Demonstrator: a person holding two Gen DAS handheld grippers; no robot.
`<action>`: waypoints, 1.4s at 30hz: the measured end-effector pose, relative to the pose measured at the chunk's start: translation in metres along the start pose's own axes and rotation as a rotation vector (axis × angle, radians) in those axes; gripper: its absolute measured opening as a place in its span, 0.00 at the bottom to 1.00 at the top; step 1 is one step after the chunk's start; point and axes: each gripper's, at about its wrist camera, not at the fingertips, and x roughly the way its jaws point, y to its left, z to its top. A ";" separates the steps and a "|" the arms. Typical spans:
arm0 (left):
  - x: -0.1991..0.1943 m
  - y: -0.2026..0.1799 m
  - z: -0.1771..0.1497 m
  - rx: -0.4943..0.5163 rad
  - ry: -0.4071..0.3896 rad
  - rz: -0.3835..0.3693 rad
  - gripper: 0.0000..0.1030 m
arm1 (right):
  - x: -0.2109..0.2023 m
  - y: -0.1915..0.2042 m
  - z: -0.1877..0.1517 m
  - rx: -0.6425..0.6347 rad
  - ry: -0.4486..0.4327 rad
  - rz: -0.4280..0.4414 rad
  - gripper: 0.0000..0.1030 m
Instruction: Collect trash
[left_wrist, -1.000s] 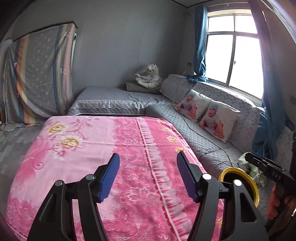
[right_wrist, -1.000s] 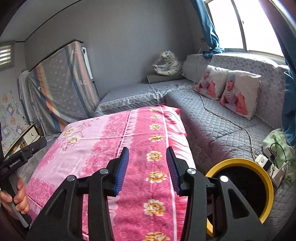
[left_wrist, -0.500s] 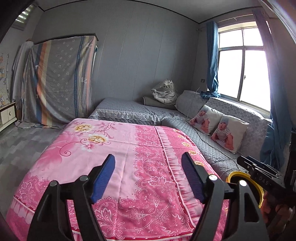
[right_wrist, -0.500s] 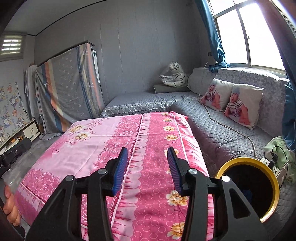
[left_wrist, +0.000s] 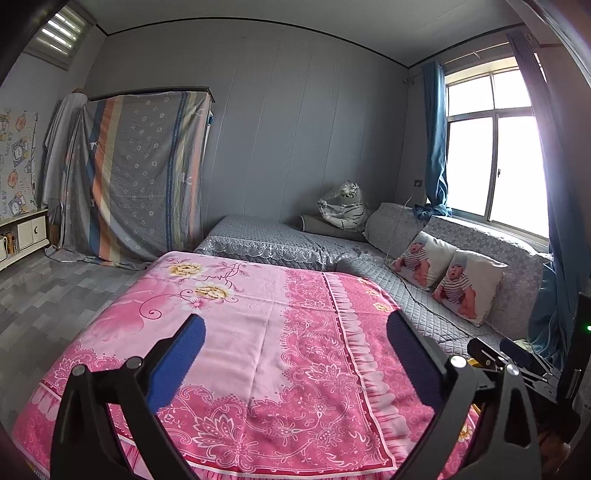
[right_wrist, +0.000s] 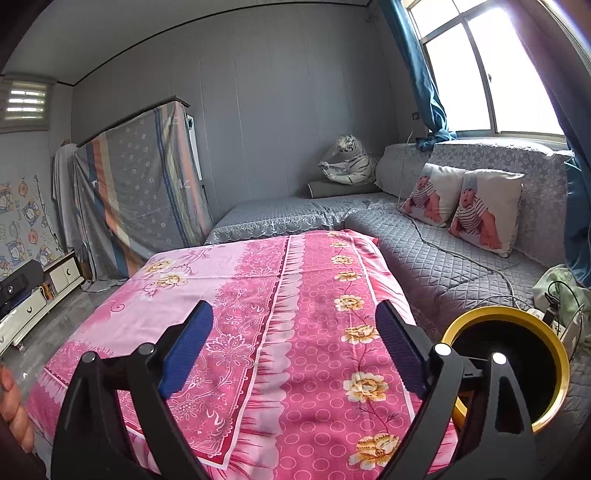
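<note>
Both grippers, left (left_wrist: 295, 354) and right (right_wrist: 295, 347), just spread their fingers, empty, over two pillows (right_wrist: 461, 203), one bin (right_wrist: 554, 343).

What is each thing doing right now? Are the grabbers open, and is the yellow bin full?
left gripper: open, jaws just widened, nothing between them.
right gripper: open, jaws just widened, nothing between them.
yellow-rimmed bin: upright beside the pink cloth, open top, dark inside; contents cannot be told.
pink floral cloth: spread flat, no trash seen on it.
two baby-print pillows: leaning against the sofa back.
blue curtain: pulled aside, window uncovered.
</note>
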 end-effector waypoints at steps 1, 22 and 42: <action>0.000 0.000 0.000 -0.003 -0.001 0.004 0.92 | -0.001 0.000 0.000 -0.005 -0.006 -0.009 0.83; 0.001 0.006 0.004 -0.019 0.004 0.015 0.92 | 0.000 0.001 -0.004 0.005 -0.025 -0.014 0.88; 0.008 0.005 0.004 -0.023 0.028 -0.010 0.92 | 0.002 0.001 -0.005 0.009 -0.018 -0.007 0.88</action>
